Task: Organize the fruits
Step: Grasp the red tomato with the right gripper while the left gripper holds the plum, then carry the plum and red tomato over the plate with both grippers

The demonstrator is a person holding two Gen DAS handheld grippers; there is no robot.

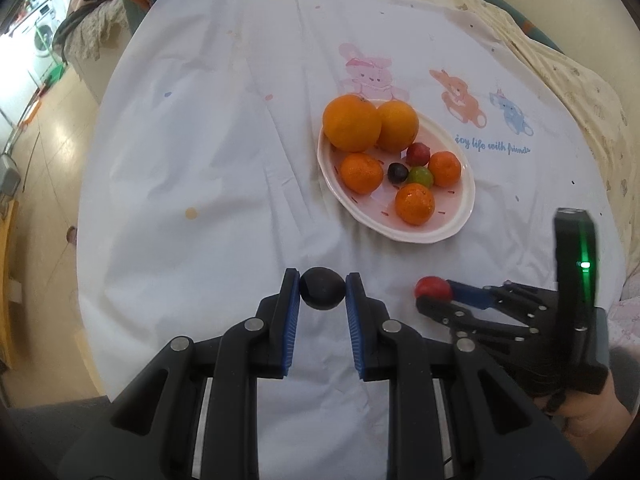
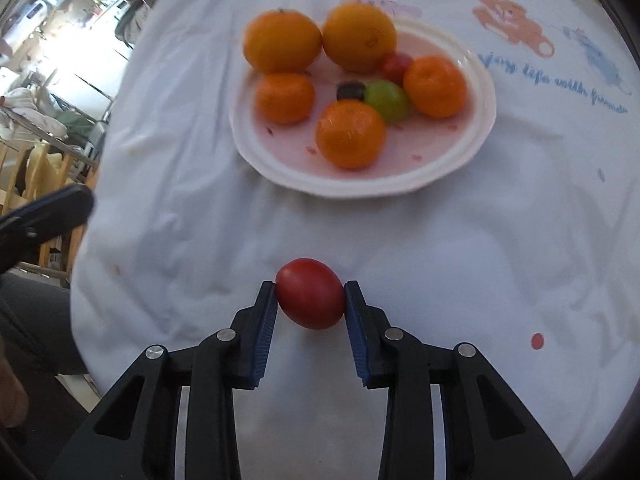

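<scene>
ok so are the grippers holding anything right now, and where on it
Both are. The left gripper pinches a dark round fruit across its sides; the right gripper pinches a red fruit across its sides.

Right gripper [image 2: 310,294] clamped on smooth red oval fruit [image 2: 310,294] above white cloth [image 2: 440,260]; beyond, white oval plate [image 2: 476,136] holding oranges.

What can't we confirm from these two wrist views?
- Left wrist view: whether the dark fruit is lifted off the cloth; the left gripper hides its underside.
- Right wrist view: plate blurred; small dark fruit half hidden behind a mandarin.
- Both: table edges under the cloth.
</scene>
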